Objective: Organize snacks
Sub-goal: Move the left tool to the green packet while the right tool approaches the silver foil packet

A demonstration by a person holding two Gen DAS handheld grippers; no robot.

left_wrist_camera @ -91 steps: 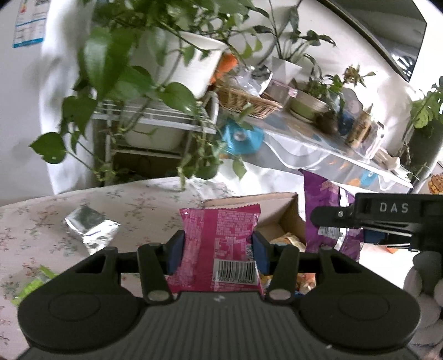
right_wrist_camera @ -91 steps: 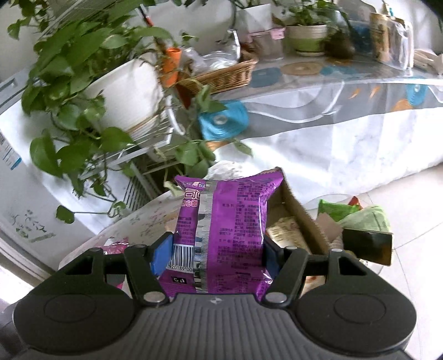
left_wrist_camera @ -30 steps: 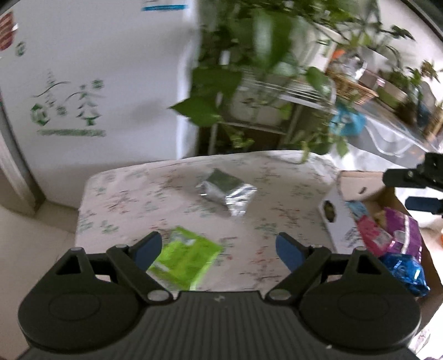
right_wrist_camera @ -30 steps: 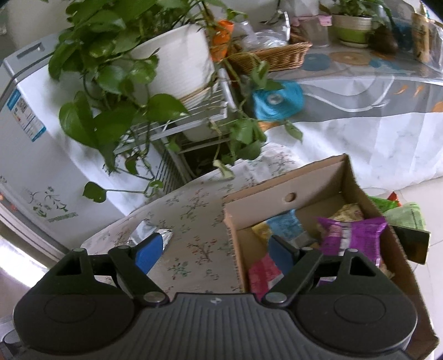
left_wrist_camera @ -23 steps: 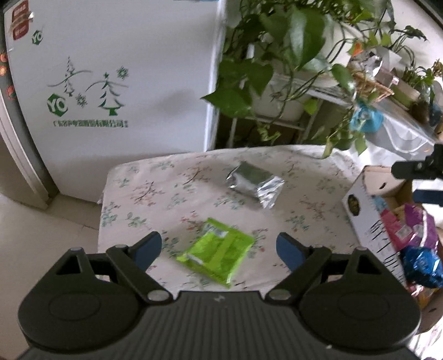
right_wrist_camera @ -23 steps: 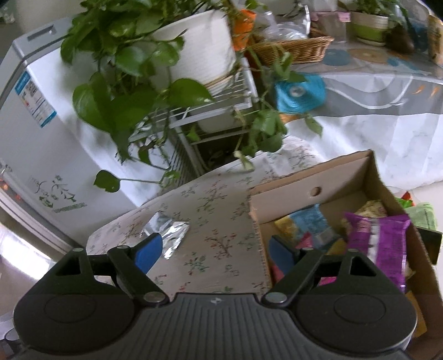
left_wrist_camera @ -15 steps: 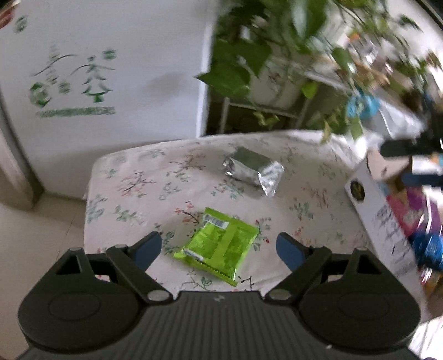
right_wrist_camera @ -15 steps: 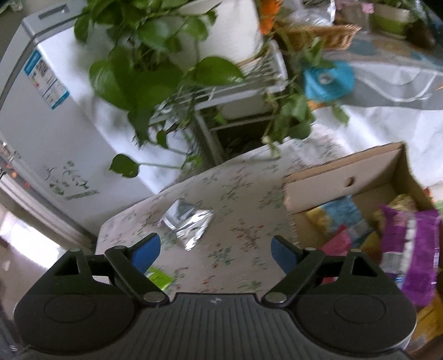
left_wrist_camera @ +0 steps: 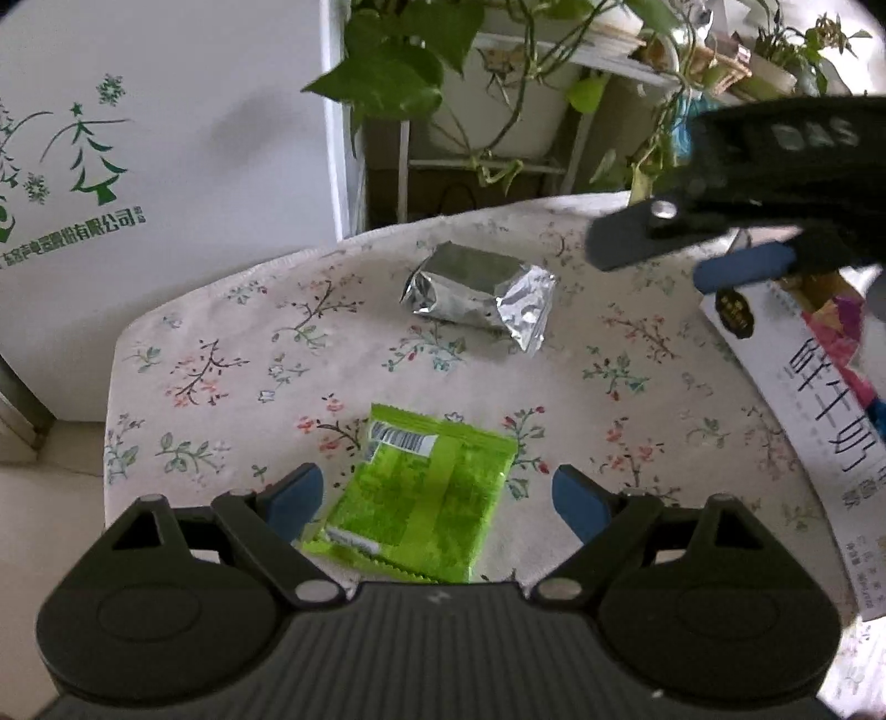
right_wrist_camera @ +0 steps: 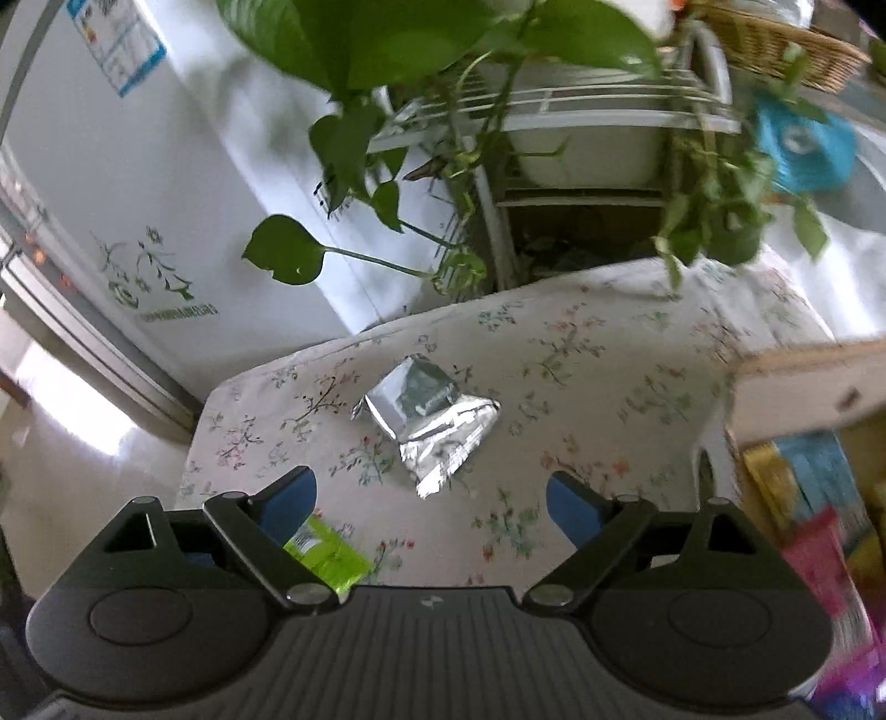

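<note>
- Green foil marks the snack packet (left_wrist_camera: 423,498) lying flat on the flowered tablecloth (left_wrist_camera: 232,354) in the lower centre of the left wrist view, barcode end pointing away from the camera.
- The left gripper (left_wrist_camera: 437,498) has its blue-padded fingers (left_wrist_camera: 293,498) spread wide, one on each side of the green packet; whether they touch it cannot be told.
- Higher in the same frame, just above centre, a silver foil packet (left_wrist_camera: 482,293) rests on the cloth, well apart from the green one.
- The right gripper (left_wrist_camera: 720,255) enters this view from the upper right, seen side-on, near the silver packet.
- A cardboard box (left_wrist_camera: 819,399) with printed white sides fills the right edge, and colourful wrappers show inside it.
- In the right wrist view the right gripper's fingers (right_wrist_camera: 288,498) also stand wide and hold nothing; the silver packet (right_wrist_camera: 429,421) lies in mid-frame, between and beyond them.
- A corner of the green packet (right_wrist_camera: 326,551) peeks out at lower left, beside the left-hand finger.
- The box (right_wrist_camera: 803,387) sits blurred at the right edge, with bright packets (right_wrist_camera: 819,554) inside.
- Leafy plants (right_wrist_camera: 421,50) hang across the top of the frame, and a white cabinet (left_wrist_camera: 166,155) stands behind the table.
</note>
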